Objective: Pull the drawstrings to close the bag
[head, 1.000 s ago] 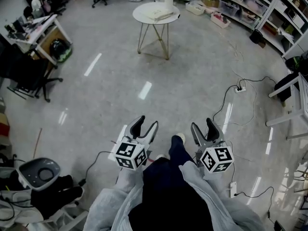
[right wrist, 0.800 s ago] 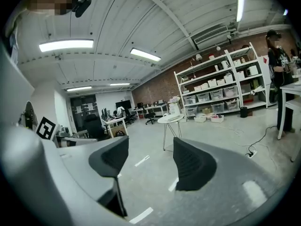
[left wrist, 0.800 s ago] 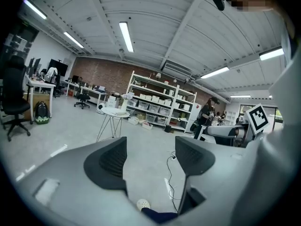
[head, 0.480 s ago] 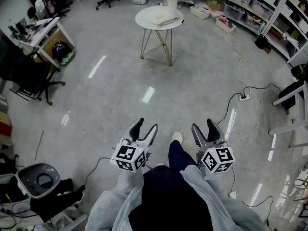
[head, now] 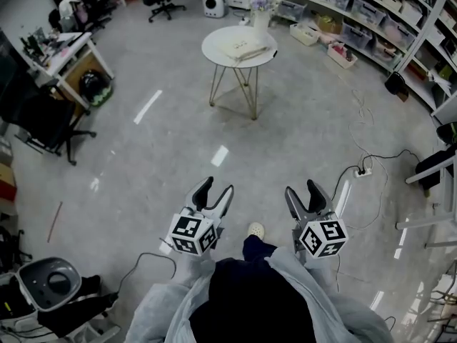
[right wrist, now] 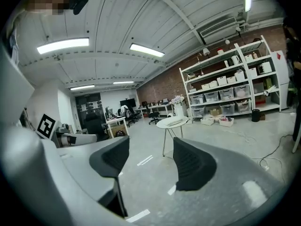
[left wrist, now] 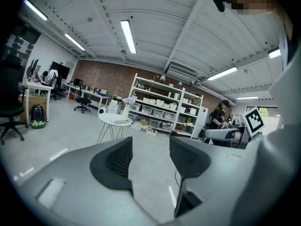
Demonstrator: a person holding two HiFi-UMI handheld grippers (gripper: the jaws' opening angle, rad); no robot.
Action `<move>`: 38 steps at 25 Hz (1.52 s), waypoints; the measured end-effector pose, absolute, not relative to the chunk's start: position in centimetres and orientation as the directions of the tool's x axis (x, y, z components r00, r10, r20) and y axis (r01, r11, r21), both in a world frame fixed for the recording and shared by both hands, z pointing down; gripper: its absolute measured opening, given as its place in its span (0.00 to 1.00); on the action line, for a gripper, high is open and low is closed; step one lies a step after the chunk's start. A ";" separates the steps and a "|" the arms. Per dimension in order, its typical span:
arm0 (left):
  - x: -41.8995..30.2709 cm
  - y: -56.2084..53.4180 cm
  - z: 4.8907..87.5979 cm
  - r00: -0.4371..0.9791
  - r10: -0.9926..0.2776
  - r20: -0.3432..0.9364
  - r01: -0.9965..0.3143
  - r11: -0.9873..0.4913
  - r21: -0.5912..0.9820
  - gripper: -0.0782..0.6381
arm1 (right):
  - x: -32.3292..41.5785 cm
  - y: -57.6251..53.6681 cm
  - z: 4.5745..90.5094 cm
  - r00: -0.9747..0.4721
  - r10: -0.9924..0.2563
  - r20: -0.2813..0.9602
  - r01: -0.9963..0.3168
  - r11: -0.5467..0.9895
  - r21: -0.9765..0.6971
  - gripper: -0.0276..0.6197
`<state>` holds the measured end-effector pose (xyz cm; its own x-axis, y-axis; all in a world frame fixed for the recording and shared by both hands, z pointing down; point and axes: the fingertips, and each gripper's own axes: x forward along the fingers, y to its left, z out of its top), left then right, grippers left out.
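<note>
The left gripper (head: 216, 186), a grey two-jaw tool with a black-and-white marker cube at its rear, has its jaws apart. They have just been closing slightly, with nothing between them but bare floor. The right gripper (head: 301, 188), of the same build, also has its jaws spread and is empty. Both are held side by side in front of the body, pointing nearly level and forward. This is judged to be a carrying posture for an approach, not a working posture.

One light-coloured shoe (head: 255, 230) is planted on the polished grey concrete floor (head: 300, 120) between the grippers.

The round white table on thin gold wire legs (head: 214, 43) stands well apart from both grippers, straight ahead. A flat cream-coloured fabric item (head: 240, 47) lies on it and is judged to be the bag. Its drawstrings cannot be made out at this range. A white vase of pale flowers (head: 260, 13) stands at the far rim.

The task proper has not yet begun, and neither gripper is near the bag.
</note>
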<state>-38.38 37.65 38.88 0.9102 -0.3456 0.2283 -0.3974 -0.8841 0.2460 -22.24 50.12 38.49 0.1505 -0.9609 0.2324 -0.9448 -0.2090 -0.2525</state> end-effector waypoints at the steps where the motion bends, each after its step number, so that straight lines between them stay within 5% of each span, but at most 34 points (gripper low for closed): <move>1: -37.7 37.0 38.9 0.909 -0.350 0.226 -0.402 -0.880 0.253 0.46 | -21.5 49.4 38.5 0.144 -0.962 0.231 -0.947 -0.202 -0.250 0.49; 16: -32.4 33.6 40.0 0.883 -0.411 0.225 -0.463 -0.843 0.273 0.46 | -15.4 44.9 39.7 0.074 -0.971 0.228 -0.955 -0.135 -0.264 0.49; 38: -26.9 29.3 43.0 0.889 -0.341 0.306 -0.431 -0.847 0.310 0.46 | -11.6 41.0 42.7 0.083 -0.951 0.296 -0.929 -0.182 -0.322 0.47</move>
